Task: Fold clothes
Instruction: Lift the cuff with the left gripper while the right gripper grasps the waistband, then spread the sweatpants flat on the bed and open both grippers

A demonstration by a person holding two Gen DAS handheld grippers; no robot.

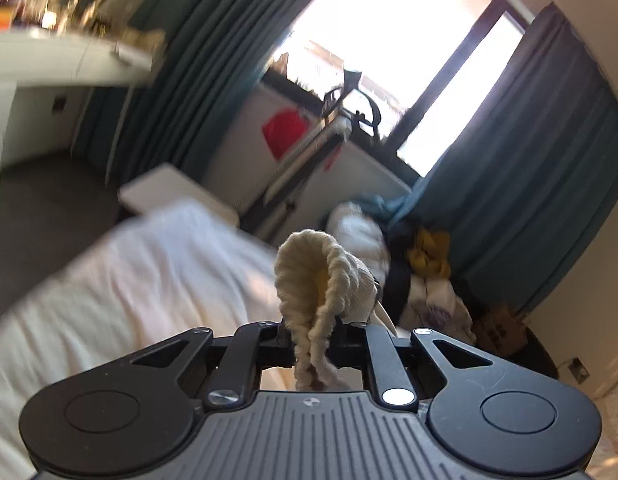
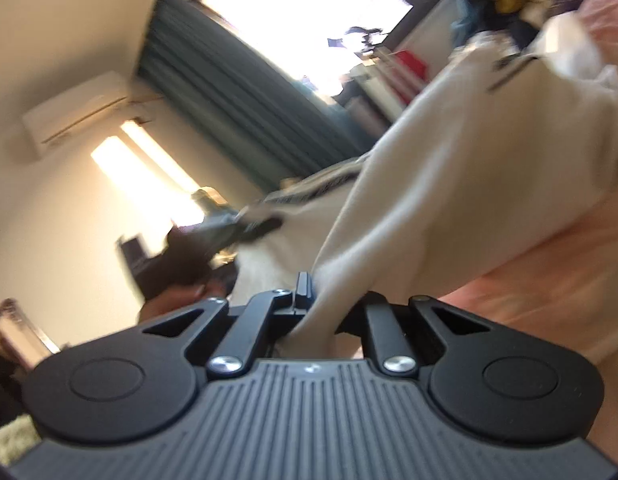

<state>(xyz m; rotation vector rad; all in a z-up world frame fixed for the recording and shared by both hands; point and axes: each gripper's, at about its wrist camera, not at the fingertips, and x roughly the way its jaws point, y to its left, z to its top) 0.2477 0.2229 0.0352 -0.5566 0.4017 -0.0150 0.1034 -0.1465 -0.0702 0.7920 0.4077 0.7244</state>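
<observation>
A cream garment with a ribbed knit edge (image 1: 309,276) is bunched up between the fingers of my left gripper (image 1: 313,330), which is shut on it. In the right wrist view the same cream garment (image 2: 449,184) stretches up and to the right as a smooth sheet. My right gripper (image 2: 313,314) is shut on a pinched fold of it. The left gripper (image 2: 233,226) shows there too, blurred, at the far end of the cloth, with a person's hand (image 2: 169,304) beneath it. Both fingertip pairs are largely hidden by fabric.
A bed with a pale pinkish sheet (image 1: 129,280) lies below. A pile of mixed clothes (image 1: 425,264) sits at its far end by teal curtains (image 1: 529,168). A folded rack (image 1: 309,152) leans under the bright window. A white desk (image 1: 49,64) stands at left.
</observation>
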